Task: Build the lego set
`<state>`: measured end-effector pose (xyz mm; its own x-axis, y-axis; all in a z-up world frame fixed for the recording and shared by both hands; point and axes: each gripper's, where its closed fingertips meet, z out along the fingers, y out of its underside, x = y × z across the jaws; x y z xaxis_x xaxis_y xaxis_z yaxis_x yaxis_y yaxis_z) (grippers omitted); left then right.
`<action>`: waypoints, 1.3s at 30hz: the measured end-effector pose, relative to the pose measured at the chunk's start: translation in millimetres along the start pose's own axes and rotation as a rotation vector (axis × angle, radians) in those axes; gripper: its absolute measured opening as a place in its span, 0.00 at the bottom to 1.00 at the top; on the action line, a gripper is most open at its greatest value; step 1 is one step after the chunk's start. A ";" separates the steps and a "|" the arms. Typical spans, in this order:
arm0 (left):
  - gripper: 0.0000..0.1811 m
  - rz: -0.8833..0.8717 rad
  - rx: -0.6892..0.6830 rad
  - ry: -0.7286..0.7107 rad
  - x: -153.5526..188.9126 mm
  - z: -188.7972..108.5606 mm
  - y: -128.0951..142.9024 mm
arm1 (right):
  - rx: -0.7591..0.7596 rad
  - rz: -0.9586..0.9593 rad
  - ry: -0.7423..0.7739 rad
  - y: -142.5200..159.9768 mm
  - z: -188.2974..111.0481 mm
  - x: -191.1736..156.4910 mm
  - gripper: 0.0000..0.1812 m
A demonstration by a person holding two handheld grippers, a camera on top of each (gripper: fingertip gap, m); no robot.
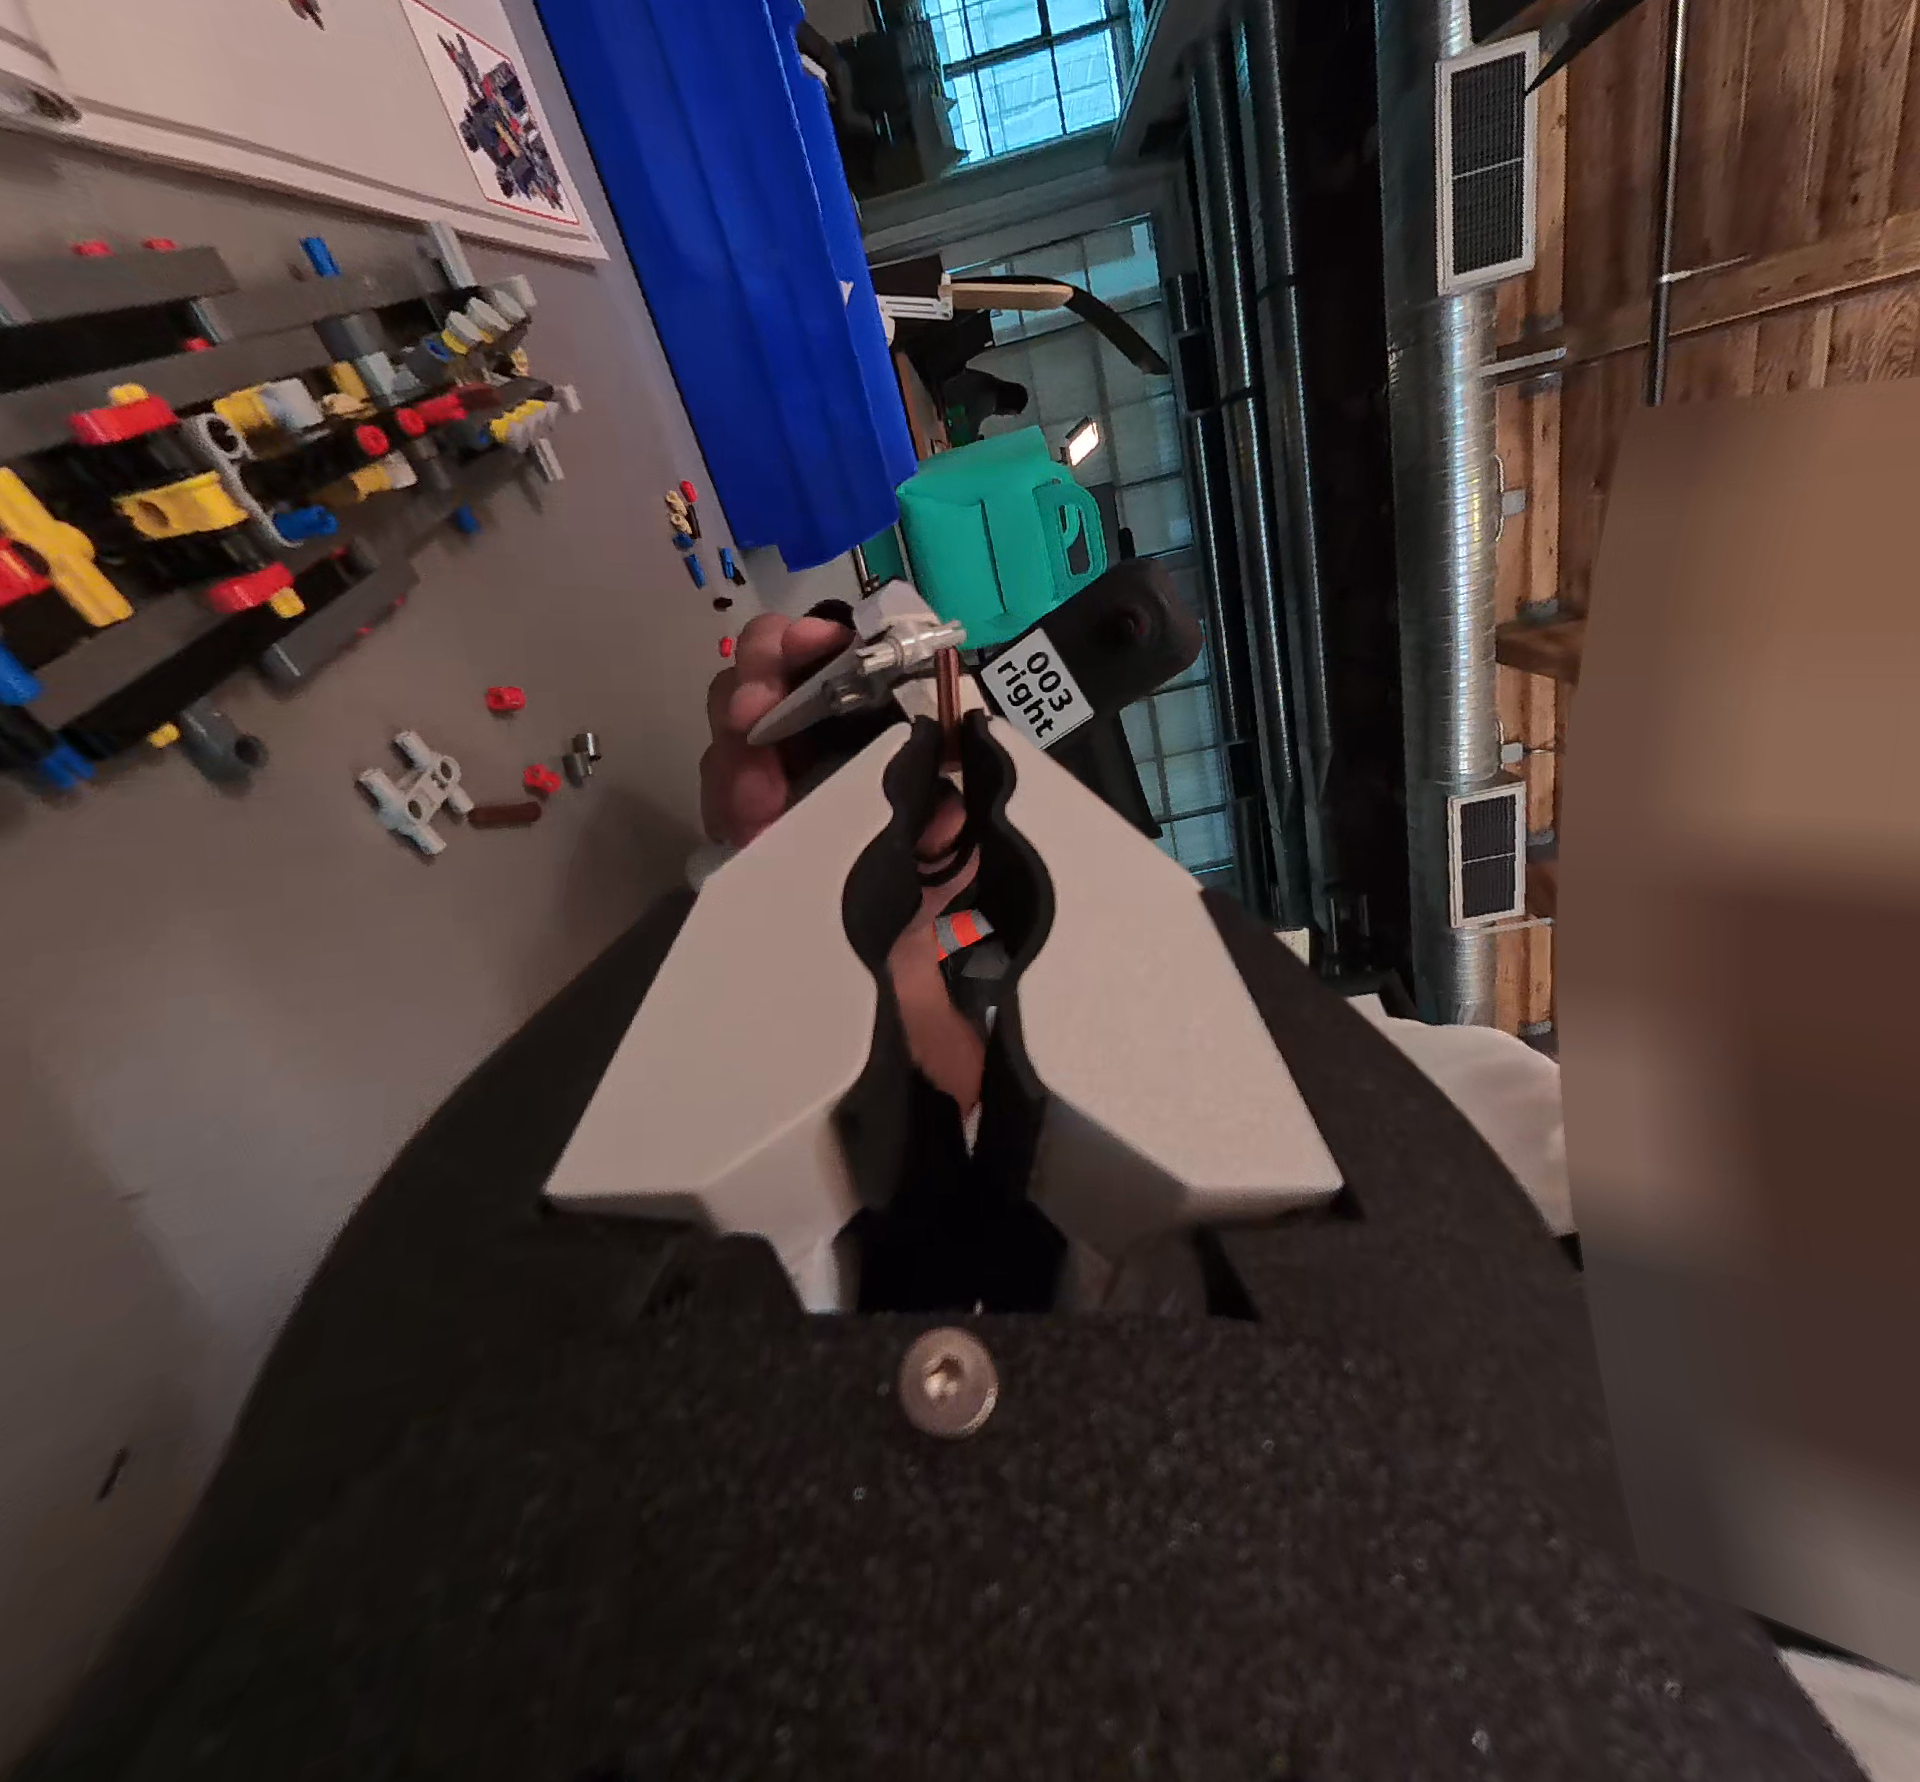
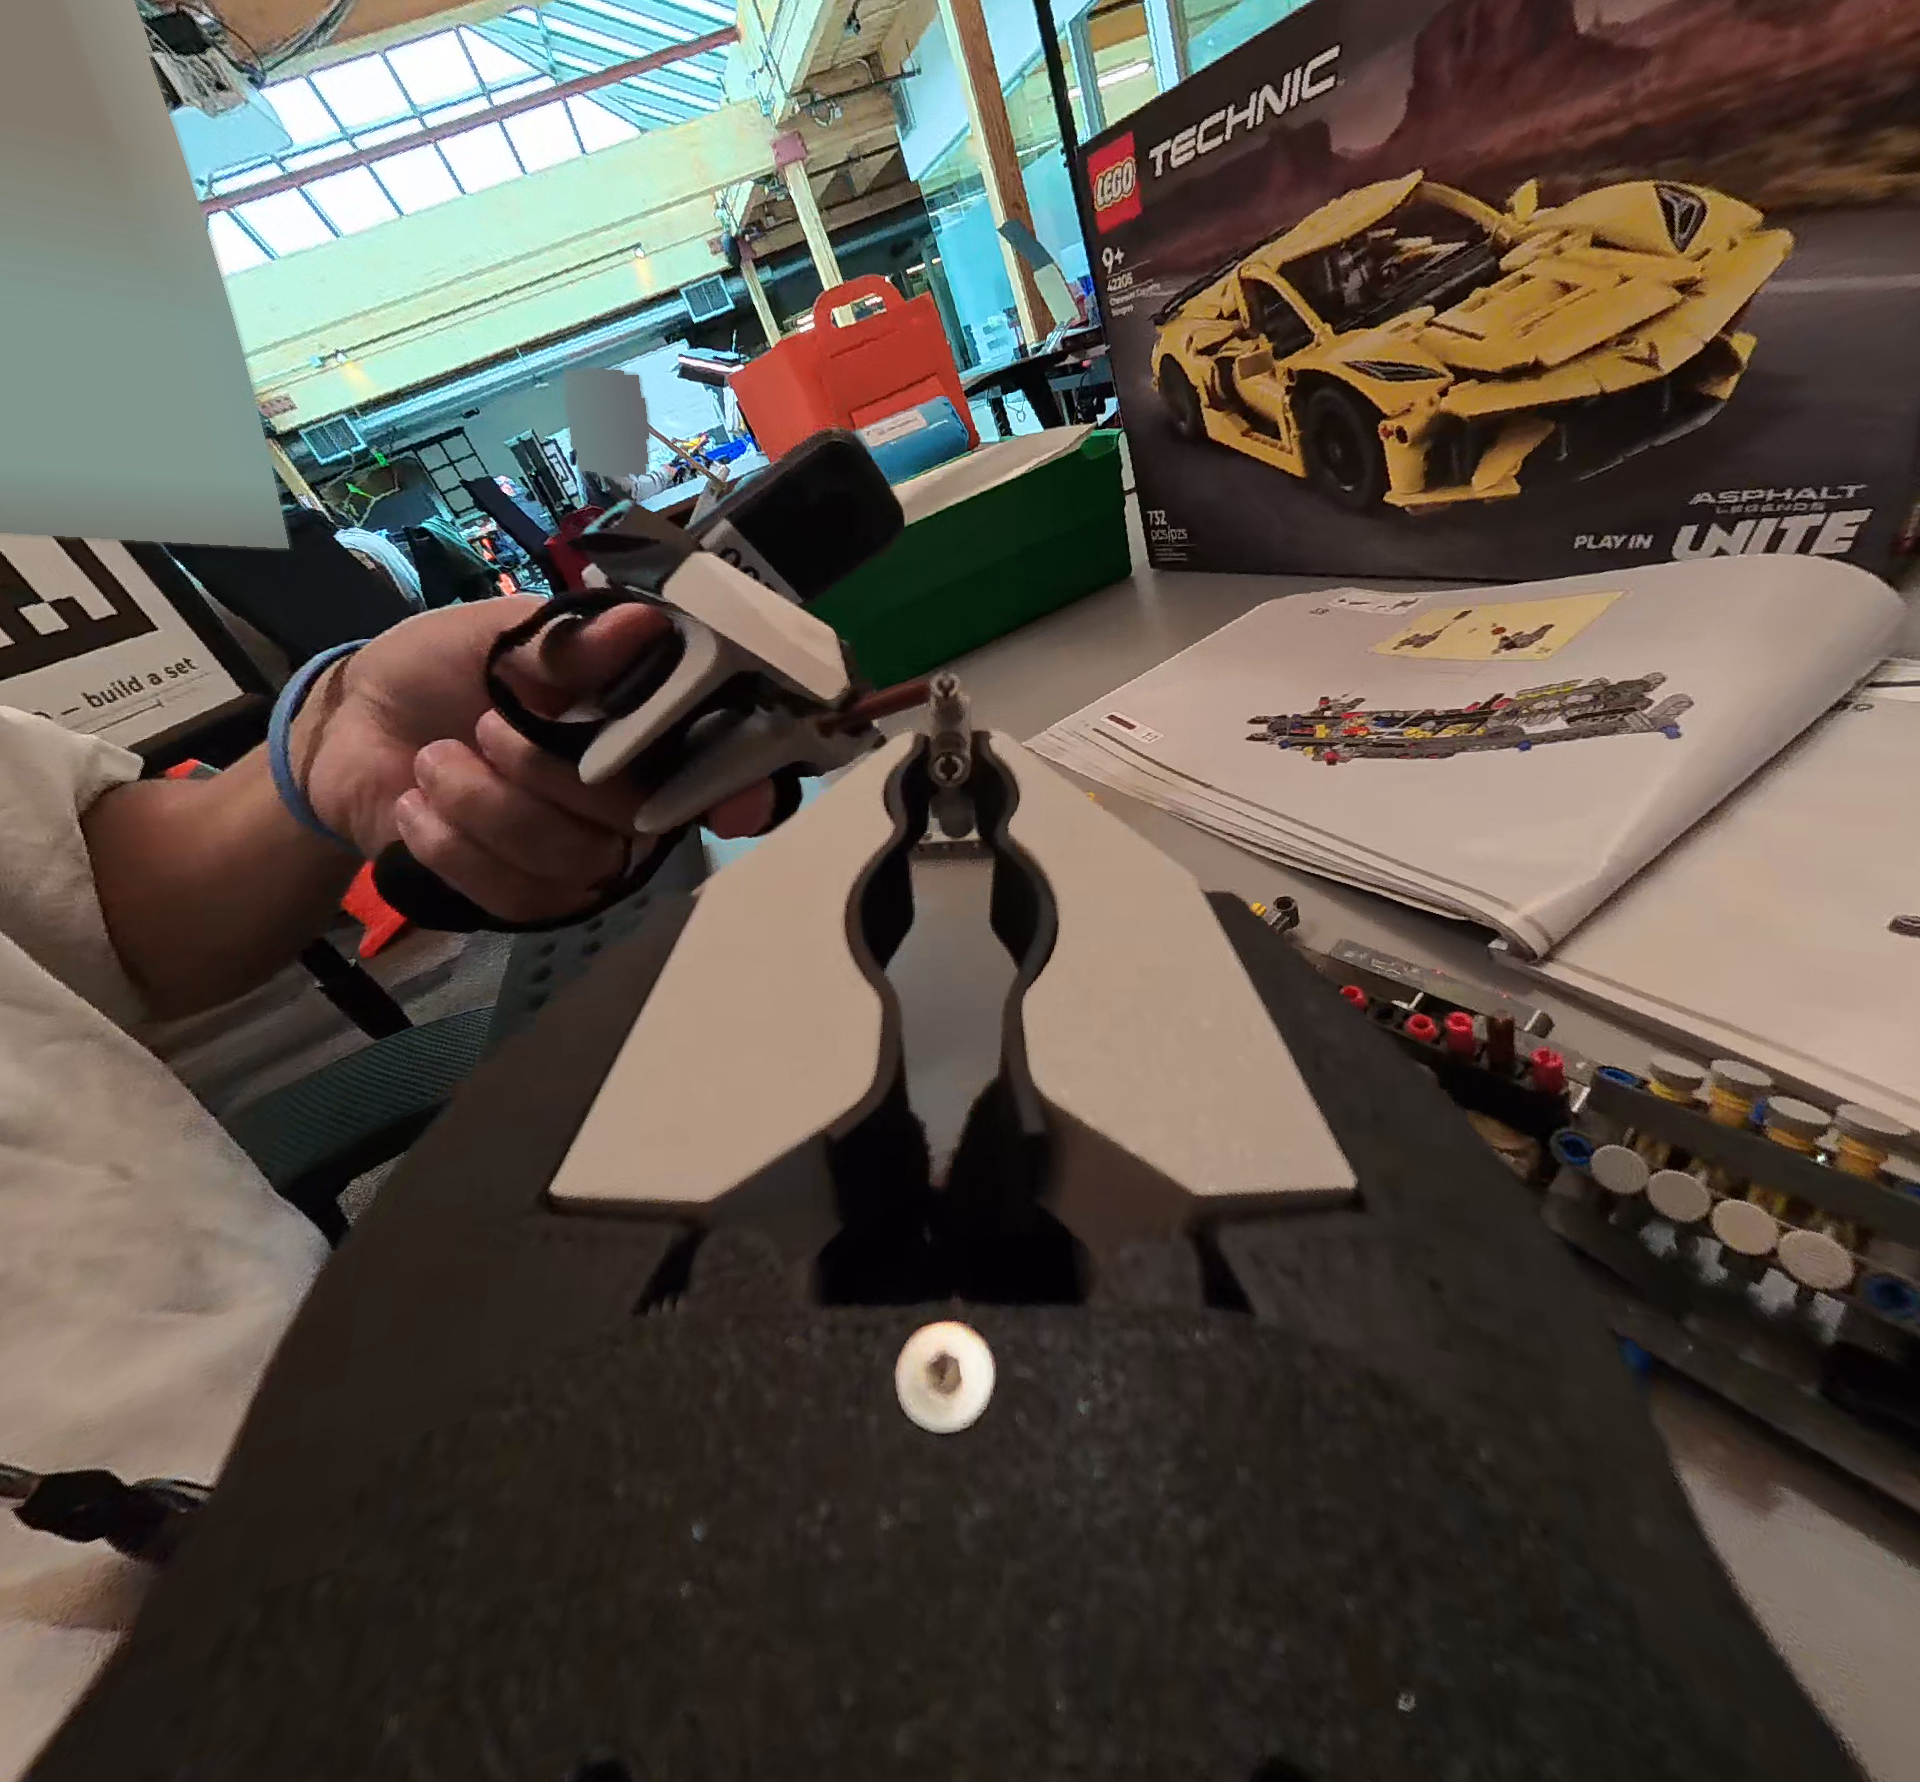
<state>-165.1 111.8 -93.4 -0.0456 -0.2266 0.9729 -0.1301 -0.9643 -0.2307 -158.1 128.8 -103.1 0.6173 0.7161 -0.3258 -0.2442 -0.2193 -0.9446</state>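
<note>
My left gripper (image 1: 948, 733) is shut on a short brown axle (image 1: 947, 693) that sticks out past its tips. My right gripper (image 2: 951, 747) is shut on a small light grey connector piece (image 2: 948, 724). Both are held in the air above the table, tips close together. In the left wrist view the axle's end meets the grey connector (image 1: 914, 643) held by the right gripper (image 1: 883, 667). In the right wrist view the left gripper (image 2: 847, 719), held in a hand, points the axle (image 2: 883, 699) at the connector from the left.
The partly built chassis (image 1: 208, 506) lies on the grey table and shows at lower right in the right wrist view (image 2: 1714, 1161). Loose small pieces (image 1: 416, 787) lie near it. An open instruction booklet (image 2: 1455, 745), the set's box (image 2: 1507, 278), a blue bin (image 1: 717, 226) and a green bin (image 2: 987, 548) stand around. Less than 4 cm separates the two grippers' tips.
</note>
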 end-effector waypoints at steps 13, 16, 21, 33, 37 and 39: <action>0.01 -0.032 0.015 -0.031 -6.2 -2.0 3.6 | -0.012 -0.044 0.006 2.9 0.6 -1.3 0.03; 0.01 -0.060 0.025 -0.022 -6.1 -1.4 2.5 | -0.016 -0.129 0.043 3.5 0.6 -0.1 0.03; 0.02 -0.099 0.027 0.028 -0.4 1.0 2.3 | 0.018 -0.265 0.063 -0.9 0.5 -4.6 0.03; 0.12 0.198 0.077 -0.117 -0.5 10.6 -9.7 | 0.026 -0.002 0.021 0.4 -1.2 5.6 0.03; 0.19 0.566 0.005 -0.259 -1.7 7.1 -9.4 | 0.037 0.187 -0.041 0.8 -4.4 8.9 0.03; 0.18 0.771 -0.057 -0.321 -7.4 5.1 -9.4 | 0.048 0.246 -0.077 -1.0 -5.8 7.3 0.03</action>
<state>-158.6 121.9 -98.4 0.1405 -0.8563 0.4970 -0.2277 -0.5165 -0.8254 -149.1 130.4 -104.7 0.4770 0.6936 -0.5398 -0.4164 -0.3625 -0.8338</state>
